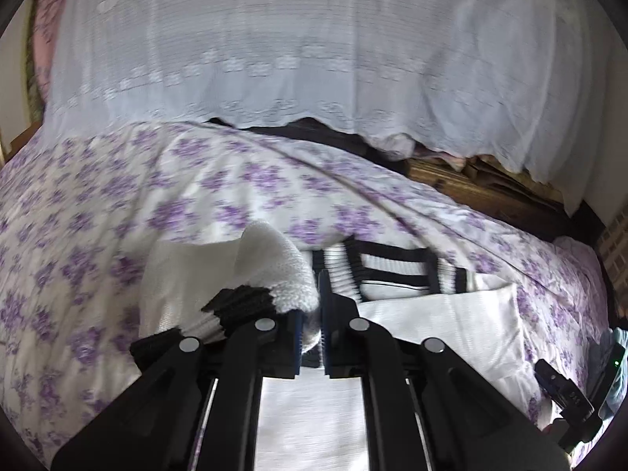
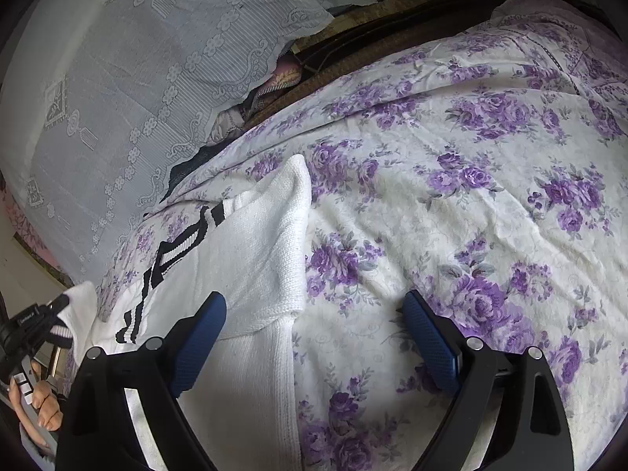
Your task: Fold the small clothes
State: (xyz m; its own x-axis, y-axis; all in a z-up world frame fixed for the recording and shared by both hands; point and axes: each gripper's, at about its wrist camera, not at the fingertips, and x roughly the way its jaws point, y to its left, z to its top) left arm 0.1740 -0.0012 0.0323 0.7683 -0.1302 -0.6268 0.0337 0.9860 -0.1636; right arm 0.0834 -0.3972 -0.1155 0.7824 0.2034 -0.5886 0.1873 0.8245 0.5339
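Left wrist view first: the left gripper (image 1: 311,314) is pinching a black-banded cuff of the white knit sweater (image 1: 443,325), its blue pads nearly together with a fold of fluffy white fabric bunched between them. The sleeve is lifting off the floral bedspread (image 1: 117,196), while the black-and-white striped collar (image 1: 392,271) is lying flat beyond. The picture is blurring somewhat. To do this fold well, I judge the sleeve should be carried straight across the body and laid down flat, keeping the cuff taut so no ridge forms underneath.

Right wrist view: the right gripper (image 2: 314,333) is hovering with its fingers spread wide and nothing between them, the left pad (image 2: 202,337) sitting over the sweater's edge, the other over bare bedspread. The sweater (image 2: 243,267) is lying on the bed, one corner peaking up toward the lace curtain (image 2: 117,98). It could usefully be pressing the body down while the sleeve crosses. The left gripper (image 2: 47,318) is showing at the far left edge, cuff in its grip.

No containers are showing in either view.
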